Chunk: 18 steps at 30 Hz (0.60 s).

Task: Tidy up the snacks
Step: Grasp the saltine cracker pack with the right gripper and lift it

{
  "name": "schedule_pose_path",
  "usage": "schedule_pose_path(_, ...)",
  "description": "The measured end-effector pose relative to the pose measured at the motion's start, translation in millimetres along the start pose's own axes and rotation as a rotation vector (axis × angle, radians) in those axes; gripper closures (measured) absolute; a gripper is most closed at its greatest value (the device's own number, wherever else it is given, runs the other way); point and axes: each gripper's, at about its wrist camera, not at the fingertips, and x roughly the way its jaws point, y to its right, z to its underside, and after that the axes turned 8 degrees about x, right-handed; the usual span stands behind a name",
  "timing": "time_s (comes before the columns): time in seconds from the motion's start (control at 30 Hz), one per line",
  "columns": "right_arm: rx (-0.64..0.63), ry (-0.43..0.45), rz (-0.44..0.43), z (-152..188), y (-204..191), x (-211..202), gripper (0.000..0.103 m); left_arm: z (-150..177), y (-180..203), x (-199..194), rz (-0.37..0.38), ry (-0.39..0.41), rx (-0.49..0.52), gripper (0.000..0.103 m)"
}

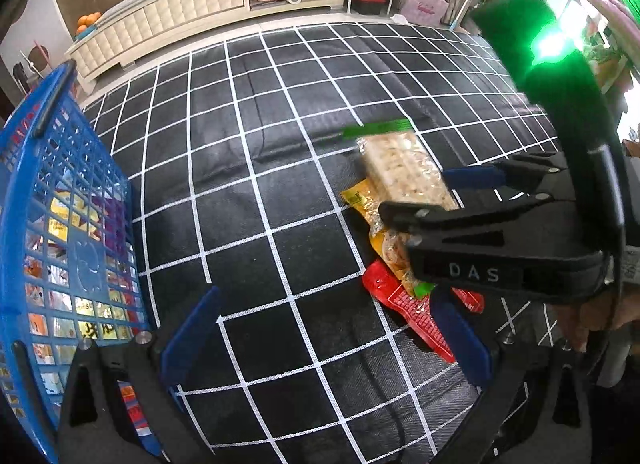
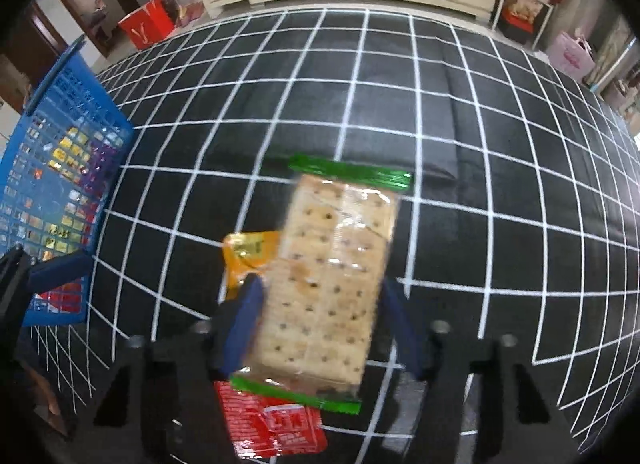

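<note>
- Black cloth (image 2: 460,144) w/ white squares covers the table.
- Blue basket (image 1: 60,192) sits at the left, full of snacks.
- Right gripper (image 2: 320,304) squeezes the cracker pack (image 2: 332,264) from both sides, over orange pack (image 2: 248,256) & red pack (image 2: 268,424).
- Left gripper (image 1: 324,336) is wide open, holding nothing.

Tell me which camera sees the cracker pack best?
The right wrist view. There the cracker pack fills the middle, whole from one green end to the other, between the right tool's fingers. The left wrist view shows the pack smaller and from the side, its near end hidden behind that tool.
</note>
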Motion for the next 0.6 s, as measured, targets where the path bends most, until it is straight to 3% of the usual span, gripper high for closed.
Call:
schedule_pose_path(0.27, 0.165, 0.058, -0.049, 14.2, 42.5, -29.9, 0.043, 7.2, 11.6, -8.8, -0.009, 0.004, 0.012, 0.000)
schedule_pose_path(0.6, 0.253, 0.167, -0.034, 47.5, 99.4, -82.3, 0.043, -11.8, 34.7, -7.8, 0.011, -0.017, -0.002, 0.000)
